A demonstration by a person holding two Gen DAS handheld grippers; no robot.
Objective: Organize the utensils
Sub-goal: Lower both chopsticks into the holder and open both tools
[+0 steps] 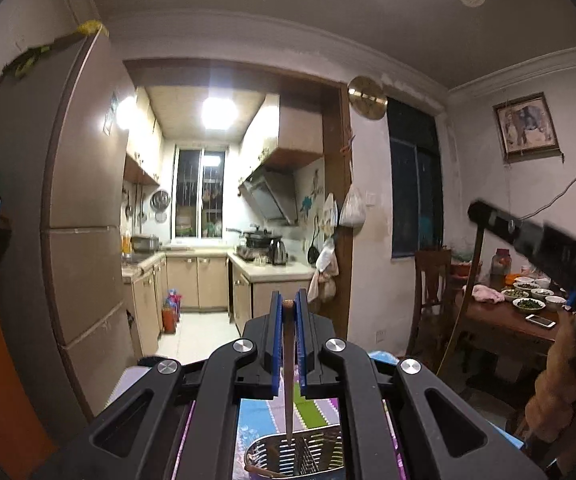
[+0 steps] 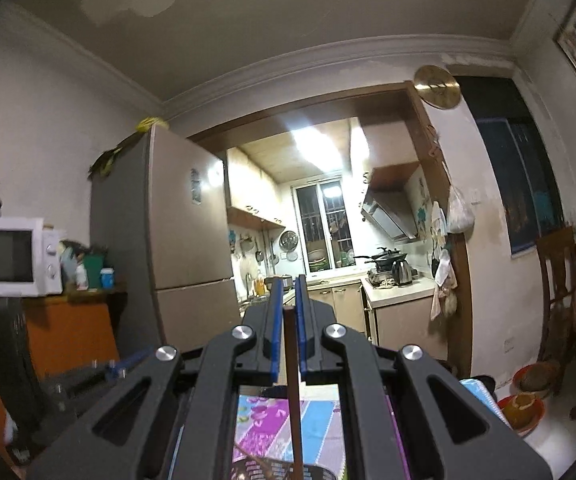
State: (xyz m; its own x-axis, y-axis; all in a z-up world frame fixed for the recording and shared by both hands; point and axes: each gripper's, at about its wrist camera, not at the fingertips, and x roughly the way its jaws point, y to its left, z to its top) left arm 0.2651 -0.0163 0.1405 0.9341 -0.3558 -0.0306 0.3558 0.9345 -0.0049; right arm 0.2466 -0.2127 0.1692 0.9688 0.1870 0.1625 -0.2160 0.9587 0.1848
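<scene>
My left gripper is shut on a brown wooden chopstick that hangs straight down, its tip inside a slotted metal utensil holder on a colourful mat. My right gripper is shut on another brown chopstick, also hanging down, with its lower end over the same metal holder. Another wooden utensil lies in the holder. The other gripper shows at the right edge of the left wrist view.
The colourful foam mat lies under the holder. A fridge stands at the left, a kitchen doorway lies ahead, and a dining table with bowls and a chair is at the right. A microwave sits on an orange cabinet.
</scene>
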